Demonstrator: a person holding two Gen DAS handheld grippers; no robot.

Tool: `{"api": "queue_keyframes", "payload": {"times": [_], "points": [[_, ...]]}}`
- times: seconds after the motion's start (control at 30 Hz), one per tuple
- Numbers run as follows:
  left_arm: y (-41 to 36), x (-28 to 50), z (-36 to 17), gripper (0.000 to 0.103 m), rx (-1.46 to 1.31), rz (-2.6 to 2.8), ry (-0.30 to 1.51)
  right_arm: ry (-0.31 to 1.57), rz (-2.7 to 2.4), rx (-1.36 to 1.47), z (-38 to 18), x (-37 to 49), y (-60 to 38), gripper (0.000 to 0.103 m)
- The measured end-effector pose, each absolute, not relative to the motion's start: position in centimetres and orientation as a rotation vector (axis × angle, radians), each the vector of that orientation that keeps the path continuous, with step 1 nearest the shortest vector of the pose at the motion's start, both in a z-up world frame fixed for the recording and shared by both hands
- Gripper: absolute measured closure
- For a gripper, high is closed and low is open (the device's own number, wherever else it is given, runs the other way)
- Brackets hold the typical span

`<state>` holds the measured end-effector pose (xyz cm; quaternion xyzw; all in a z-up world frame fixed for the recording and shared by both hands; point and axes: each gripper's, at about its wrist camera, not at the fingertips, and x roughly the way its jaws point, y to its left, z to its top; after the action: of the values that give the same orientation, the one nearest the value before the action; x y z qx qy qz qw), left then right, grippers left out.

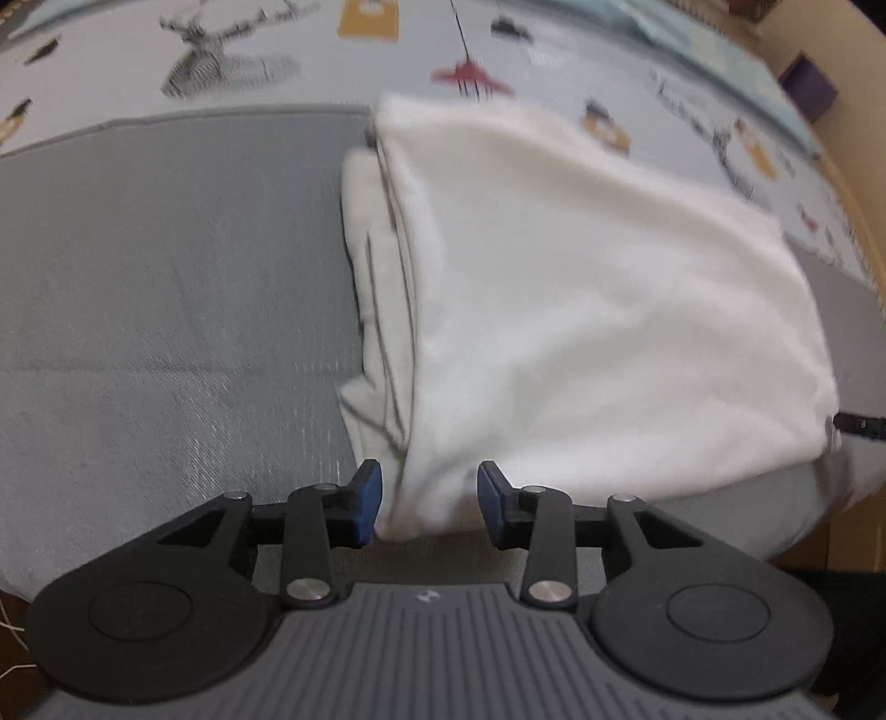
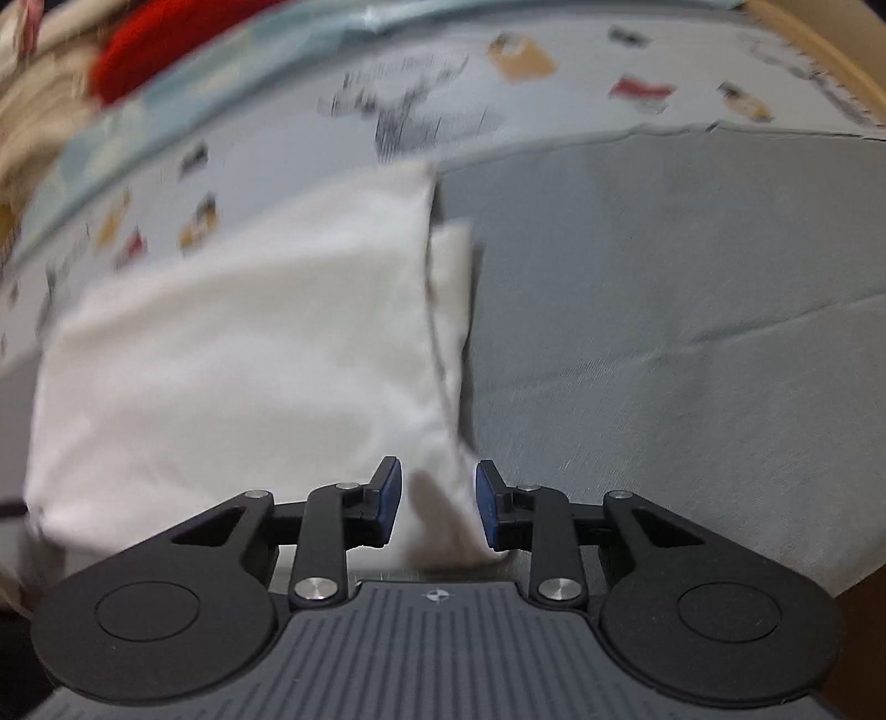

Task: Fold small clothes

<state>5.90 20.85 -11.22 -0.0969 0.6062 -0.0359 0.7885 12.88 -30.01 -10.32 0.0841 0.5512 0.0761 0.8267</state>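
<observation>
Soft white folded cotton garment (image 1: pixel 581 310) (image 2: pixel 238 354), roughly rectangular with layered hems along one side, lies on a grey woven mat (image 1: pixel 166 304) (image 2: pixel 664 332) over a printed pale bedsheet (image 1: pixel 310 61). Left gripper (image 1: pixel 429 504) and right gripper (image 2: pixel 437 504) jaws part-open, each straddling a near corner of the cloth, pads not pressing. Red fabric (image 2: pixel 166 44) far off, blurred.
</observation>
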Motion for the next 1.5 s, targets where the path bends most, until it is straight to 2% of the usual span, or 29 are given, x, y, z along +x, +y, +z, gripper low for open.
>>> {"api": "queue_keyframes", "payload": {"times": [0.03, 0.07, 0.1, 0.23, 0.3, 0.4, 0.43, 0.5, 0.57, 0.6, 0.63, 0.67, 0.7, 0.73, 0.77, 0.8, 0.83, 0.9, 1.03, 1.1, 1.17, 1.23, 1.27, 1.4, 1.5], "points": [[20.6, 5.9, -11.3, 0.070, -0.191, -0.090, 1.315, 1.197, 0.175, 0.157, -11.0, 13.0, -29.5, 0.075], [20.4, 5.9, -11.4, 0.084, -0.167, -0.100, 1.309, 1.204, 0.180, 0.128, -11.1, 13.0, -29.1, 0.083], [20.5, 6.3, -11.2, 0.100, -0.155, -0.102, 1.294, 1.199, 0.179, 0.094, -11.1, 12.7, -28.7, 0.103], [21.9, 5.4, -9.2, 0.100, -0.243, -0.126, 1.177, 1.074, 0.149, 0.196, -8.4, 12.4, -30.5, 0.103], [22.0, 5.2, -10.0, 0.100, -0.230, -0.100, 1.231, 1.033, 0.111, 0.271, -7.4, 12.3, -32.2, 0.103], [21.2, 5.5, -12.1, 0.097, -0.164, -0.079, 1.351, 1.140, 0.052, 0.236, -9.2, 12.5, -32.8, 0.103], [20.9, 5.5, -12.0, 0.093, -0.144, -0.066, 1.344, 1.162, 0.051, 0.207, -9.6, 12.4, -32.5, 0.103], [20.8, 5.6, -10.9, 0.093, -0.146, -0.055, 1.281, 1.145, 0.082, 0.187, -9.6, 12.5, -31.6, 0.100], [20.8, 5.5, -9.5, 0.093, -0.184, -0.072, 1.204, 1.102, 0.128, 0.205, -9.0, 12.4, -31.0, 0.085], [20.7, 5.5, -9.2, 0.093, -0.202, -0.087, 1.187, 1.088, 0.136, 0.207, -8.9, 12.4, -30.7, 0.068], [20.4, 5.8, -9.2, 0.093, -0.214, -0.104, 1.188, 1.080, 0.136, 0.200, -8.9, 12.5, -30.6, 0.060], [20.0, 6.0, -9.6, 0.093, -0.212, -0.122, 1.208, 1.087, 0.125, 0.179, -9.2, 12.7, -30.3, 0.060], [19.5, 6.1, -10.1, 0.093, -0.193, -0.137, 1.240, 1.107, 0.114, 0.161, -9.6, 13.0, -30.0, 0.060], [19.1, 5.9, -10.7, 0.093, -0.163, -0.146, 1.277, 1.128, 0.112, 0.154, -10.0, 13.2, -29.9, 0.065], [18.8, 6.0, -11.4, 0.093, -0.116, -0.139, 1.322, 1.158, 0.123, 0.153, -10.6, 13.2, -29.7, 0.073], [18.5, 6.0, -12.1, 0.094, -0.076, -0.121, 1.359, 1.180, 0.143, 0.146, -11.0, 13.2, -29.4, 0.095], [18.4, 5.9, -12.4, 0.094, -0.072, -0.115, 1.374, 1.190, 0.153, 0.126, -10.9, 13.0, -29.2, 0.099], [18.8, 6.1, -12.2, 0.094, -0.113, -0.106, 1.366, 1.180, 0.155, 0.064, -11.0, 12.9, -28.8, 0.102], [19.6, 6.2, -11.8, 0.094, -0.178, -0.096, 1.365, 1.191, 0.093, 0.147, -11.0, 12.9, -30.6, 0.103], [20.6, 6.4, -11.8, 0.091, -0.255, -0.090, 1.364, 1.214, 0.094, 0.115, -11.4, 12.8, -30.4, 0.103], [22.2, 6.6, -11.6, 0.079, -0.378, -0.068, 1.346, 1.215, 0.060, 0.052, -11.4, 12.6, -30.0, 0.102], [23.6, 6.8, -11.2, 0.057, -0.464, -0.026, 1.298, 1.193, 0.035, 0.084, -10.8, 12.6, -30.5, 0.100], [24.1, 7.0, -10.9, 0.053, -0.472, 0.008, 1.266, 1.146, 0.035, 0.132, -9.9, 12.6, -30.8, 0.100], [25.2, 8.3, -10.4, 0.051, -0.548, 0.059, 1.212, 0.942, 0.153, 0.179, -7.2, 12.3, -30.3, 0.093], [25.5, 9.9, -10.6, 0.048, -0.586, 0.068, 1.200, 0.992, 0.201, 0.123, -8.7, 12.5, -29.1, 0.090]]}}
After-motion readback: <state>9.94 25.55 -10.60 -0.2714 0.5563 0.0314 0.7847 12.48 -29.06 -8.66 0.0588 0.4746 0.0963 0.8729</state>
